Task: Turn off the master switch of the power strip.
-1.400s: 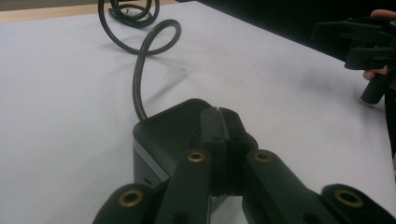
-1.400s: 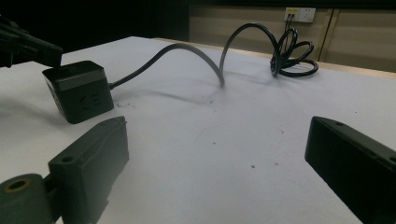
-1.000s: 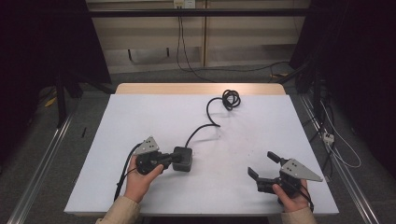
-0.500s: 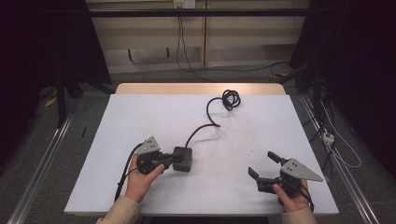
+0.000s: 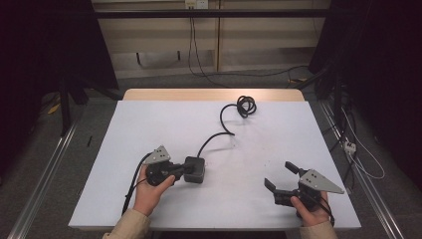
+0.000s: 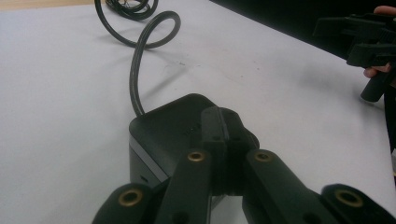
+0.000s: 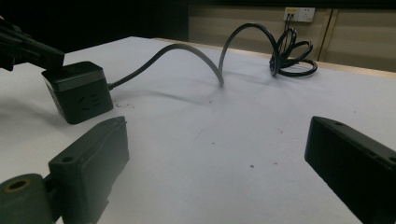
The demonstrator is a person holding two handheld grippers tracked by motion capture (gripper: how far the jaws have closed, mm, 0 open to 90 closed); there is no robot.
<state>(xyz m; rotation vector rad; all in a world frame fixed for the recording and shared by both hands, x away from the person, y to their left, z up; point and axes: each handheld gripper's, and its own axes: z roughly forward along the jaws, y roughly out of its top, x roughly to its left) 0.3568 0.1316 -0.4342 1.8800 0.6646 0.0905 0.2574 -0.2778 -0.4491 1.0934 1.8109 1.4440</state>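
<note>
High view: both hands reach in over the near edge of the white counter (image 5: 149, 119), the left claw (image 5: 180, 171) lying level and pointing toward the right claw (image 5: 282, 177), which sits well apart near the counter's near right corner. A black cube socket (image 5: 195, 170) sits right at the tip of the left claw, and its cord (image 5: 219, 135) runs away from that claw to a coil (image 5: 246, 105) at the far edge. The left hand (image 5: 149, 186) wraps the claw's body from below, wrist straight; the right hand (image 5: 311, 209) grips its claw from behind, jaws angled toward the counter's middle. What this view cannot settle, the left gripper view does: the left claw (image 6: 223, 128) has its jaws pressed flat together with nothing between them, the closed tip resting over the top near edge of the socket (image 6: 159, 135), touching or nearly so; I cannot tell which. It also shows the cord (image 6: 136, 79) leaving the socket's far side, and the right claw (image 6: 362, 39) off at the upper right. The right gripper view shows the right claw (image 7: 215, 154) spread wide and empty above bare counter, with the socket (image 7: 79, 91), its outlet holes facing this claw, well ahead to the left, and the coil (image 7: 289, 56) beyond.
</note>
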